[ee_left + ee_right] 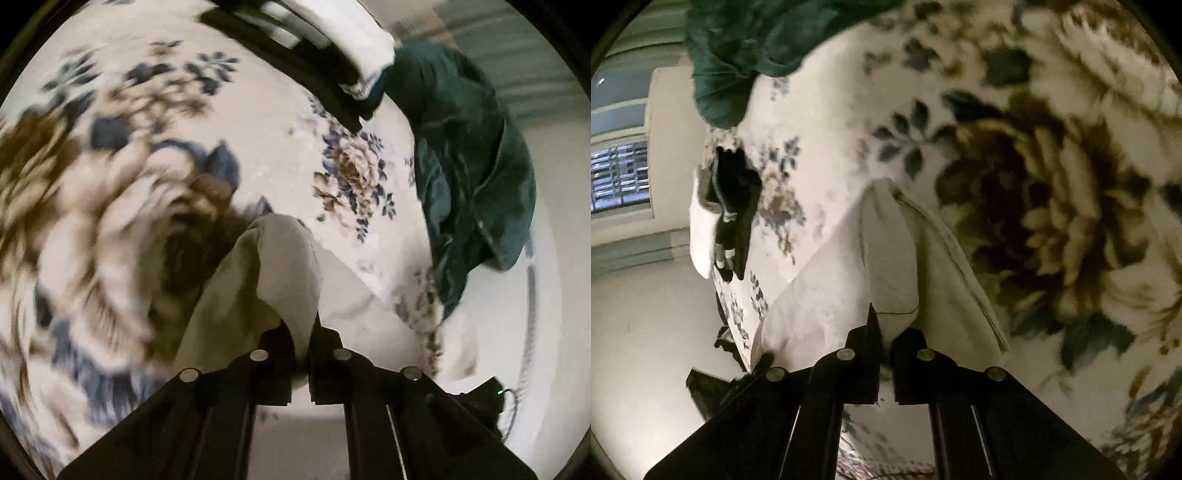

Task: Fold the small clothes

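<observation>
Pinching one pale cloth (280,266) at two points: left claw (302,332) and right claw (885,328), each closed on a fold. Cloth lifted above floral bedspread (258,122). Green garment (476,177) heaped beyond.

A pale grey-white cloth (280,266) lies over a cream bedspread (280,122) printed with brown and blue flowers, beside a dark teal garment (469,166) and black-and-white clothes (727,206).
</observation>
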`<state>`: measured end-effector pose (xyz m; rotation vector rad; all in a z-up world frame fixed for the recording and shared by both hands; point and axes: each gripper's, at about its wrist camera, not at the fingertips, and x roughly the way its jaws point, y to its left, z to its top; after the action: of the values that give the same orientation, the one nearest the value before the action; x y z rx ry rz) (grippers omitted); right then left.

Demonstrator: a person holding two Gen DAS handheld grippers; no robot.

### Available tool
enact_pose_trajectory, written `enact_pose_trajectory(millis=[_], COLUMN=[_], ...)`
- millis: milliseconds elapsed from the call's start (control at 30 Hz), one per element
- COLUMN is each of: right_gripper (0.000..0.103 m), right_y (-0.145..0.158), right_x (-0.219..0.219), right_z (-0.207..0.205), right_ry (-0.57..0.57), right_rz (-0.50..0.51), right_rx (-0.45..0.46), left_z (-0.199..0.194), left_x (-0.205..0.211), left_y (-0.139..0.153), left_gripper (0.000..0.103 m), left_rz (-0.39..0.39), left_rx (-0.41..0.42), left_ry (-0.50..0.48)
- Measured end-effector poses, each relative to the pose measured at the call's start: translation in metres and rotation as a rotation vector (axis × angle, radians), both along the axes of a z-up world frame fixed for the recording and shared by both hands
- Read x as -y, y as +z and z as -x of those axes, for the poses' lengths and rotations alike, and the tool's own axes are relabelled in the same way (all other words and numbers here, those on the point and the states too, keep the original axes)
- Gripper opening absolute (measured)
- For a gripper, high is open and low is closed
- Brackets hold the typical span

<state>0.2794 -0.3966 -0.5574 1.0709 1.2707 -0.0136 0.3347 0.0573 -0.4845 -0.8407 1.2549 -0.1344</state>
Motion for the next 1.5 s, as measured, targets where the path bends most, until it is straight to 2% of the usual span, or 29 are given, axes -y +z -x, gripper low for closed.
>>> enact_pose_trajectory(millis=[100,133,233,400,500,533,567,600,667,700,733,833,933,1000,1067,1133,1167,1200,1267,1333,1367,1400,1467,1500], right_gripper=[0.004,0.004,0.004,0.005,0.005,0.008,0.021,0.039,0.056,0.061,0.061,0.062,0.062,0.062,0.061,0.051,0.029,0.025,0.025,0.028,0.035,0.046,0.058,0.064], right_y=[0.022,0.026,0.028,-0.008,-0.03,-0.034,-0.036,-0.037,-0.033,-0.028,-0.025,-0.013,-0.004,-0.004,-0.014,-0.024,-0.028,-0.032,-0.044,-0.059,-0.065,-0.067,-0.063,-0.061], right_x=[0.005,0.008,0.013,0.018,0.012,0.01,0.008,0.007,0.011,0.016,0.02,0.034,0.036,0.031,0.027,0.019,0.016,0.014,0.014,0.018,0.022,0.026,0.031,0.033], right_z=[0.01,0.014,0.026,0.049,0.055,0.054,0.053,0.05,0.051,0.053,0.054,0.051,0.029,0.006,-0.01,-0.021,-0.025,-0.027,-0.029,-0.029,-0.029,-0.028,-0.028,-0.028], right_ry=[0.002,0.001,0.036,0.091,0.149,0.164,0.19,0.212,0.203,0.172,0.151,0.074,0.052,0.053,0.028,0.018,0.024,0.027,0.033,0.025,0.014,0.009,0.024,0.035], right_rz=[0.009,0.002,0.031,0.086,0.075,0.075,0.088,0.1,0.082,0.076,0.074,0.078,0.071,0.047,-0.021,-0.052,-0.021,0.008,0.074,0.04,0.001,-0.02,-0.064,-0.076], right_rx=[0.017,0.019,-0.007,-0.14,-0.193,-0.205,-0.22,-0.241,-0.219,-0.195,-0.183,-0.136,-0.057,0.009,0.027,0.023,0.006,-0.005,-0.053,-0.075,-0.084,-0.08,-0.053,-0.034], left_z=[0.019,0.023,0.034,0.043,0.041,0.042,0.044,0.046,0.048,0.047,0.043,0.019,-0.019,-0.044,-0.067,-0.076,-0.078,-0.079,-0.078,-0.078,-0.077,-0.076,-0.066,-0.062], left_x=[-0.014,-0.016,-0.02,-0.024,-0.02,-0.02,-0.022,-0.025,-0.034,-0.037,-0.042,-0.043,-0.023,-0.002,0.017,0.025,0.026,0.024,0.014,0.004,0.0,-0.005,-0.016,-0.017], left_y=[0.001,-0.001,-0.015,-0.061,-0.077,-0.073,-0.064,-0.055,-0.042,-0.039,-0.034,-0.022,-0.019,-0.027,-0.045,-0.063,-0.075,-0.082,-0.095,-0.094,-0.091,-0.089,-0.085,-0.084], left_gripper=[0.004,0.004,0.004,0.006,0.015,0.023,0.028,0.033,0.057,0.06,0.06,0.06,0.06,0.06,0.06,0.06,0.06,0.063,0.064,0.064,0.064,0.064,0.068,0.071], left_rz=[0.11,0.111,0.039,-0.023,-0.004,-0.019,-0.044,-0.068,-0.076,-0.074,-0.08,-0.072,-0.077,-0.104,-0.127,-0.186,-0.222,-0.231,-0.185,-0.103,-0.063,-0.013,0.111,0.134], left_rx=[-0.039,-0.048,-0.083,-0.162,-0.212,-0.21,-0.182,-0.162,-0.139,-0.131,-0.121,-0.058,0.017,0.041,0.03,0.006,-0.011,-0.02,-0.031,-0.031,-0.03,-0.027,-0.004,0.001], left_ry=[0.071,0.077,0.058,0.016,-0.092,-0.13,-0.166,-0.192,-0.209,-0.206,-0.197,-0.183,-0.212,-0.266,-0.325,-0.354,-0.37,-0.374,-0.347,-0.309,-0.296,-0.281,-0.268,-0.265])
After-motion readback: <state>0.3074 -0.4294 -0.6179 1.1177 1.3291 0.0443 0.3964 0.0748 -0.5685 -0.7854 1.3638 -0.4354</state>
